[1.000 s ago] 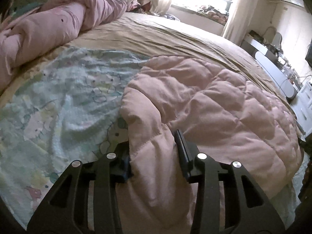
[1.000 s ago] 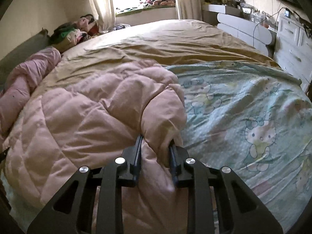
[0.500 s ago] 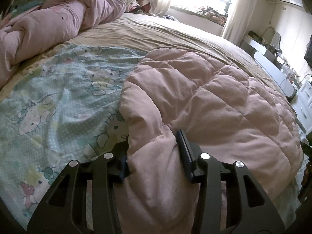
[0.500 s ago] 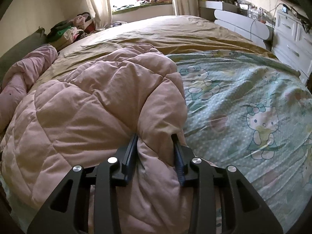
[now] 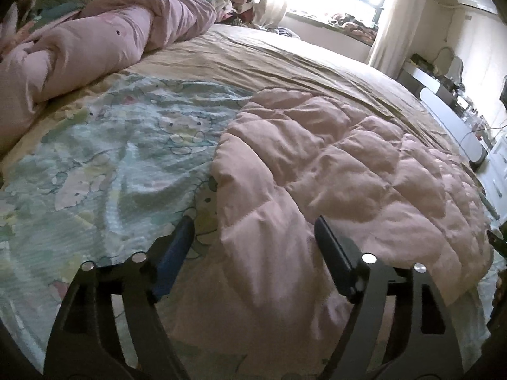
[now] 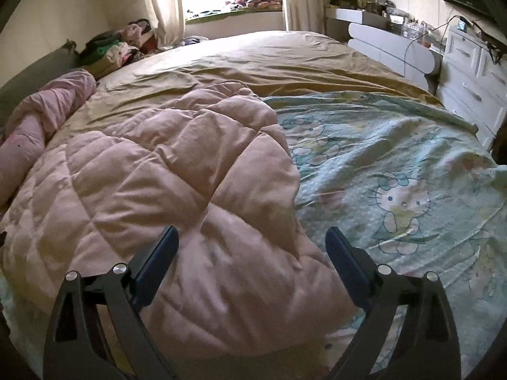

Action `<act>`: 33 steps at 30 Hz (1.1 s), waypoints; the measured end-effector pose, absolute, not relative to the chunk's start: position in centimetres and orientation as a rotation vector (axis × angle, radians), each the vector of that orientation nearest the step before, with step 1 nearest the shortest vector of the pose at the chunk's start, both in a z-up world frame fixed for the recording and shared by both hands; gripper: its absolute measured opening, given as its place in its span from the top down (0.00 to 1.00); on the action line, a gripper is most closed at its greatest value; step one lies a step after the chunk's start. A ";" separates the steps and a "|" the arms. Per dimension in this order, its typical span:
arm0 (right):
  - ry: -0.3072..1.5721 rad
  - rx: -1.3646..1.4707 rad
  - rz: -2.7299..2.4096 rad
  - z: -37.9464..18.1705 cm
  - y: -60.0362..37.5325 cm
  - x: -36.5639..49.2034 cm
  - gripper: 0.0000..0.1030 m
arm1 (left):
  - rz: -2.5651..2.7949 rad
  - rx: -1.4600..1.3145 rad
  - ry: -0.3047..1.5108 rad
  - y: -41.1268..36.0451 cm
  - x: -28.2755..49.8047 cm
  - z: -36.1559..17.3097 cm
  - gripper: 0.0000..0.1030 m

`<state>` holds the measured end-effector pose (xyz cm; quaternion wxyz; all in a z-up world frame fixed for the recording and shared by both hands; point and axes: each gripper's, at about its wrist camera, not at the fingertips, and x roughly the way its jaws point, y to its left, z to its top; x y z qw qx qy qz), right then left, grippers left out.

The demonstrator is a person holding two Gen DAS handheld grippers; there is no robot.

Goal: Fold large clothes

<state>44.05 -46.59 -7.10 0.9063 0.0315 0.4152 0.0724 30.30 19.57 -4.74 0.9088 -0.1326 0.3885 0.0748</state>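
The left gripper (image 5: 252, 231) has its jaws opening, pads clear of the cloth; the folded edge of the pink quilted comforter (image 5: 332, 171) lies loose between them. The right gripper (image 6: 252, 242) is likewise opening wide, with the comforter's (image 6: 164, 171) near corner under the gap and no pad pressing on it.

The comforter lies doubled over on the cartoon-print sheet (image 6: 396, 164), which is spread over the tan bedspread (image 6: 269, 60). A second pink duvet (image 5: 95, 47) is bunched near the headboard.

Handling, as judged: the comforter is soft, puffy and bulky but light. It will sag and spring back, so a grip should take a full pinch of the stitched edge at a corner, one corner per gripper.

Difference from a second ago: both grippers were then clamped on a raised ridge of the comforter; now the ridge has flattened and is released.
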 end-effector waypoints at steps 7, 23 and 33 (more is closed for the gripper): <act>0.770 0.084 0.175 -4.4 -47.6 40.9 0.09 | 0.175 -0.249 0.763 18.7 28.0 -2.2 0.09; 0.661 0.139 0.271 0.7 -48.5 35.2 0.09 | 0.178 -0.190 0.719 16.8 22.5 0.2 0.09; 0.677 0.162 0.281 -0.1 -49.6 33.7 0.08 | 0.195 -0.148 0.759 16.0 20.4 -1.1 0.09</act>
